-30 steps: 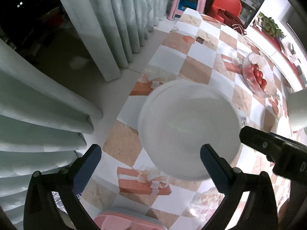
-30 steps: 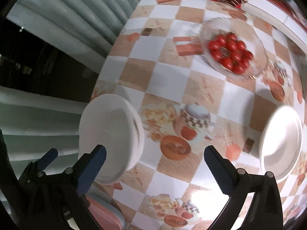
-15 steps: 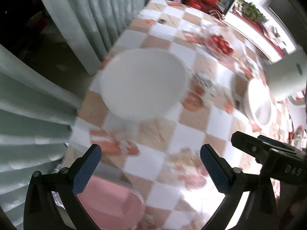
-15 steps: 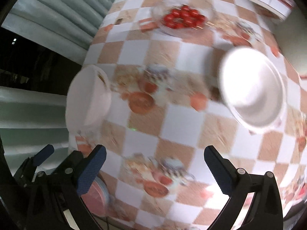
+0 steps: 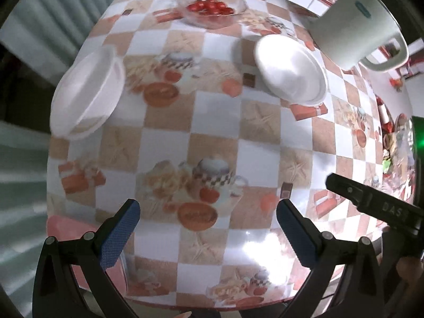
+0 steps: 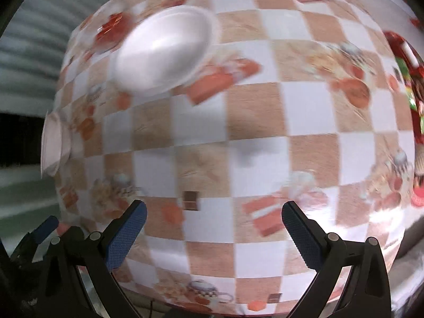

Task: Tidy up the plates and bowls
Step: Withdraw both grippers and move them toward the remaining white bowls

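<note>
Both tools idle from my end. Left gripper is spread wide, blue pads far apart, nothing between them and no contact with anything; it hangs above the checkered tablecloth over the printed teapot motif near the front edge. Right gripper is likewise wide apart and empty, above bare cloth; its feed is motion-blurred, so fine detail is soft. The right tool's black body shows at the right edge of the left feed, apart from the left fingers. Task items: a white plate stack sits at the table's left edge, looks like more than one rim but I can't tell the count through the blur. A second white plate sits right of centre toward the far side, just in front of a big white pitcher. In the right feed that plate is upper left of the open fingers, and the left stack is a sliver at the far left. A pink dish lies at the near left corner, partly behind the left finger. Glass bowl of tomatoes at the far end, well apart from both tools.
</note>
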Demonstrator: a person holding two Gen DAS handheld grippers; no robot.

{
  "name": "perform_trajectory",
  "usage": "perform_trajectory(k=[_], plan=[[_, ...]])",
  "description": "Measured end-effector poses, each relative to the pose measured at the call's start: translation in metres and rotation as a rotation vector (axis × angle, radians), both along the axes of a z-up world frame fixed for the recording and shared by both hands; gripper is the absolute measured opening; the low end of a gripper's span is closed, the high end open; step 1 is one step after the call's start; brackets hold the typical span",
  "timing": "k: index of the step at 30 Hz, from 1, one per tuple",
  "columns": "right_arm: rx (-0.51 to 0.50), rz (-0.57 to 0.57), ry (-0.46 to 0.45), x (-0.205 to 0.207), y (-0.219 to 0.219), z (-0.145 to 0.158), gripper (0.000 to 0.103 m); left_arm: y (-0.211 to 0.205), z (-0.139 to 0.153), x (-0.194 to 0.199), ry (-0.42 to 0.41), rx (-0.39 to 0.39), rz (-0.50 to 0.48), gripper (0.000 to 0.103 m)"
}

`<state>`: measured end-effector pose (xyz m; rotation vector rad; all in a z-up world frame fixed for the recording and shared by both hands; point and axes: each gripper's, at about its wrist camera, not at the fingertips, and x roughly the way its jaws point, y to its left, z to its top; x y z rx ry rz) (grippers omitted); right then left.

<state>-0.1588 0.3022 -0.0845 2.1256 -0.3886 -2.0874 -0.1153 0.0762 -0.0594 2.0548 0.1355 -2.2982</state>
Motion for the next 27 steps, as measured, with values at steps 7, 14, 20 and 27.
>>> perform_trajectory(k=[7, 14, 20, 27], plan=[[-0.005, -0.029, 0.007, -0.009, 0.031, -0.002, 0.103, 0.028, -0.005, -0.030, -0.007, -0.036, -0.027, 0.103], [-0.006, -0.040, 0.011, -0.026, 0.054, -0.005, 0.103, 0.050, -0.011, -0.049, -0.015, -0.078, -0.057, 0.103], [-0.006, -0.049, -0.004, -0.036, 0.067, -0.010, 0.103, 0.056, -0.018, -0.056, -0.037, -0.109, -0.060, 0.103], [-0.011, -0.045, -0.016, -0.047, 0.068, -0.014, 0.103, 0.056, -0.018, -0.065, -0.037, -0.108, -0.050, 0.103]])
